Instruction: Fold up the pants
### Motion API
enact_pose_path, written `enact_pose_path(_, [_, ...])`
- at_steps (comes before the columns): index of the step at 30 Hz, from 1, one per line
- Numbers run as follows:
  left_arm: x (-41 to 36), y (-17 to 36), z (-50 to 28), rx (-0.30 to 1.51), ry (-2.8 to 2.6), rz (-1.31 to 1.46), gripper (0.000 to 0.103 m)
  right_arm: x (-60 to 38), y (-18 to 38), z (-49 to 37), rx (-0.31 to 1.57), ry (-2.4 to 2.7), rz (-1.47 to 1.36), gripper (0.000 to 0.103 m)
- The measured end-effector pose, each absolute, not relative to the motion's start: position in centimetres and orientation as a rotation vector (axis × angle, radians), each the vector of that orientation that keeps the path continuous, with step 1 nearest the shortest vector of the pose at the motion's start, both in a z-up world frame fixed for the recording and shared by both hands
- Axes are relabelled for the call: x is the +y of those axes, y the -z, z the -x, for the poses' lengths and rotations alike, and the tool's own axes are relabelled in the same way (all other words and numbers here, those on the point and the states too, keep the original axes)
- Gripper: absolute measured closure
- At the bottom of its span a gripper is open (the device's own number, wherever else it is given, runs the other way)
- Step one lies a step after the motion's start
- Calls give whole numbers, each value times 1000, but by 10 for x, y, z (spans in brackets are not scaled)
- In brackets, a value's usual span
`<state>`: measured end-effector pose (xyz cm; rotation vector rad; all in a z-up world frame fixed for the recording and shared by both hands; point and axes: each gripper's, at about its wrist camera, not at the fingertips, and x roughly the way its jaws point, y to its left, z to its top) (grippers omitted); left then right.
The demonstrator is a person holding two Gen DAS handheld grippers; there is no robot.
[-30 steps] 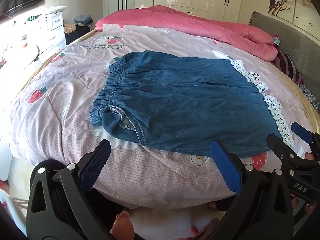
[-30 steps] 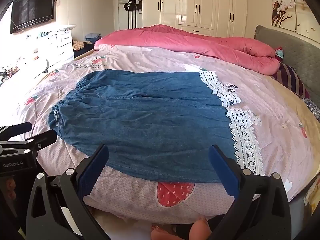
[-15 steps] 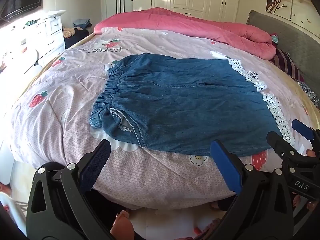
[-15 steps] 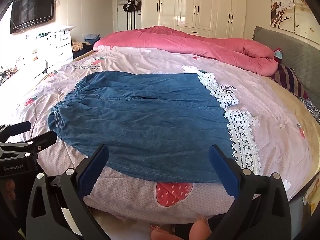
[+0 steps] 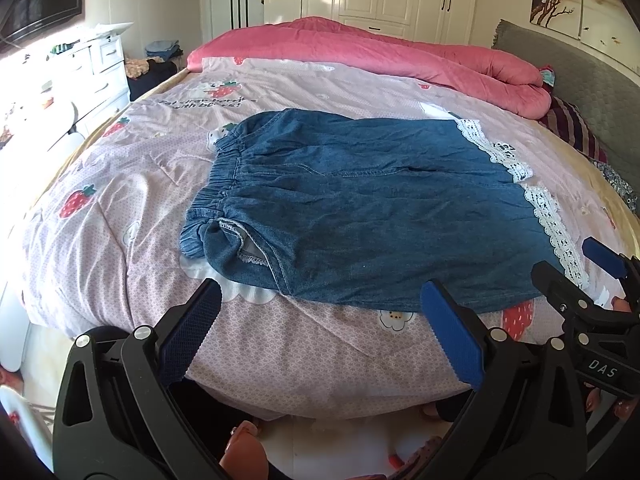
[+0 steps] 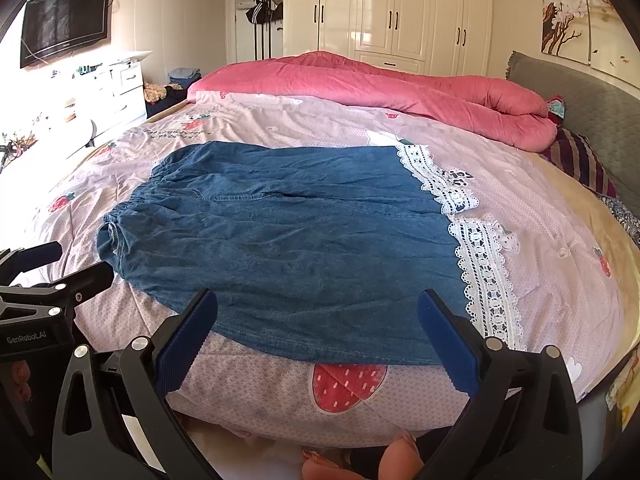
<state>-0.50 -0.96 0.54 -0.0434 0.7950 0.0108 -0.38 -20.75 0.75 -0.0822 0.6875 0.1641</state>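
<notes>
Pants [image 5: 372, 216] lie flat mid-frame on the bed [image 5: 120, 184], both claws, left claw [image 5: 320, 332] and right claw [image 6: 316, 336], spread apart and empty below them (a shallow pinch could snag only the top denim layer, or the quilt)

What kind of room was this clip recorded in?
A home bedroom, most likely. The denim pants lie spread on a bed with a strawberry-print cover, a pink quilt is bunched at the far side, and white wardrobes line the back wall.

bed [image 5: 280, 352] front edge behind fingers [image 5: 452, 336], headboard [image 6: 592, 108] cropped
</notes>
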Motion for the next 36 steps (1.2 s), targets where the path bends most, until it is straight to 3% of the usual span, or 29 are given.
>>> enact_pose_path(36, [-4,-4,7,797,-13,49,9,-204,-3,2,703,-171,90,4])
